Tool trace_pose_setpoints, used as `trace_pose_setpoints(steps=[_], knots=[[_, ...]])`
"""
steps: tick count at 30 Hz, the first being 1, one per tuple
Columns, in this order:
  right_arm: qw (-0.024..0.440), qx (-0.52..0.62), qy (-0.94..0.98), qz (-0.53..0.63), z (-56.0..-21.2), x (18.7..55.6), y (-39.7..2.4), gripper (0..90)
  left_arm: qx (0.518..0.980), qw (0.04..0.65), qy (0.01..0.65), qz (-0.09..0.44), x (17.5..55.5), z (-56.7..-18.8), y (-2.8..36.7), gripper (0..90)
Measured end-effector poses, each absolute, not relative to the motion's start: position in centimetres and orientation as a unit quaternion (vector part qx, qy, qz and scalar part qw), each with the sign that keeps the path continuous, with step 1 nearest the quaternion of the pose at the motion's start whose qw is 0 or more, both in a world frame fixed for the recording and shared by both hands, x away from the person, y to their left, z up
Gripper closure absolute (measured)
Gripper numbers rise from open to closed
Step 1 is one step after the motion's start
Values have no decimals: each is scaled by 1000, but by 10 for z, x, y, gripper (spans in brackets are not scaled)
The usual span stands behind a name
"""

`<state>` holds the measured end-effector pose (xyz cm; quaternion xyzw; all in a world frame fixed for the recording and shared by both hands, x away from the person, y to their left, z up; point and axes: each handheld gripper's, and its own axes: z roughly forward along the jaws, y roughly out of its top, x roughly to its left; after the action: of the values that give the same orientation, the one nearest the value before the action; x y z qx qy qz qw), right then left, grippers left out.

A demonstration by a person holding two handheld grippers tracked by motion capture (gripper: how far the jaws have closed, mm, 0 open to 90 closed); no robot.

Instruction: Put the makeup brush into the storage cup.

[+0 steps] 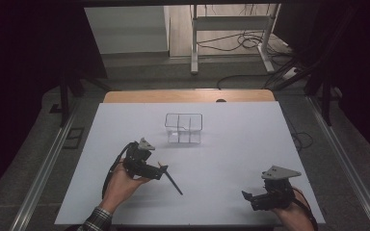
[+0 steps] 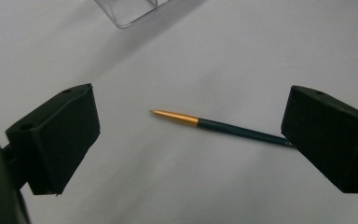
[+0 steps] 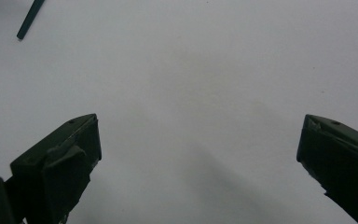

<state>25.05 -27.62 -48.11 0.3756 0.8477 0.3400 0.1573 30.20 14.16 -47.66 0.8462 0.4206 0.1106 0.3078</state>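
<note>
High view: clear divided box (image 1: 184, 128) standing on the white table (image 1: 241, 144), taken here as the landmark. Nearer the person than the box and to its left, left gripper (image 1: 161, 171) held low over the table in a hand (image 1: 120, 185), jaws apart. Just beside its tips, dark pen (image 1: 171, 180) lying flat, slanting away from the box toward the near edge. Well apart from the box, toward the near right corner, right gripper (image 1: 246, 196), jaws pointing left and spread.

Left gripper view: both black jaws wide apart, clamped on nothing. Between them, flat on the table, the pen (image 2: 223, 126) with its gold tip aimed left and its dark barrel running toward the right-hand jaw; whether barrel and jaw touch, impossible to tell. A corner of the box (image 2: 130, 11) at the top edge, well apart from the pen.

Right gripper view: jaws spread wide over bare table (image 3: 191, 84). At the top left corner, one dark end of the pen (image 3: 28, 21), far from both jaws.
</note>
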Motion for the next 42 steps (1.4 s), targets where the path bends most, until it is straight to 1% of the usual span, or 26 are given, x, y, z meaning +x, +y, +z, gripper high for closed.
trace_pose_setpoints(steps=[12, 22, 35, 37, 39, 40, 42], knots=[[154, 376, 850, 337, -482, 251, -276, 0, 852, 293, 421, 107, 309, -486, 125, 112], [153, 376, 851, 332, -483, 251, -276, 0, 857, 274, 427, 88, 308, -501, 118, 195], [151, 371, 856, 325, -484, 251, -276, 2, 860, 243, 439, 95, 306, -514, 108, 257], [151, 373, 856, 324, -484, 251, -276, 2, 859, 239, 442, 97, 306, -516, 107, 279], [149, 372, 858, 322, -484, 251, -275, 3, 858, 232, 448, 100, 306, -518, 107, 321], [150, 371, 858, 321, -485, 251, -275, 3, 858, 225, 451, 96, 306, -520, 106, 351], [150, 371, 859, 318, -485, 251, -275, 4, 851, 229, 464, 87, 305, -522, 108, 389]])
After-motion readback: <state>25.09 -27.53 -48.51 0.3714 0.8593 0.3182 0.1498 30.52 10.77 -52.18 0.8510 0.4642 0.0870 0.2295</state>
